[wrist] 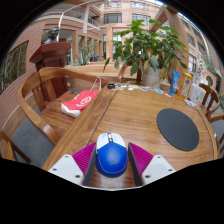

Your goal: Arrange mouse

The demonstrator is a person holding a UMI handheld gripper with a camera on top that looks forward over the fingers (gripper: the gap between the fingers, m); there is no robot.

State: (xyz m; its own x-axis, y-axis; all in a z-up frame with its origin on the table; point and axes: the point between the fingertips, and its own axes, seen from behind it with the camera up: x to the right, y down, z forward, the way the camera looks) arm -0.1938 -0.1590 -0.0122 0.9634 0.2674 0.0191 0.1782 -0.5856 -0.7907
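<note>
Two pink pads (86, 156) of my gripper (112, 160) pinch a blue mouse (112, 155) between them, over the wooden table (140, 115). At two o'clock lies a dark round mat (178, 128); at eleven, a red pouch (81, 101). At twelve stands a plant (145, 45).

My claw (112, 160) shows two pale grey, blocky fingers (66, 169), each faced on its inner side with a bright magenta pad (84, 156) tapering toward the tip.
</note>
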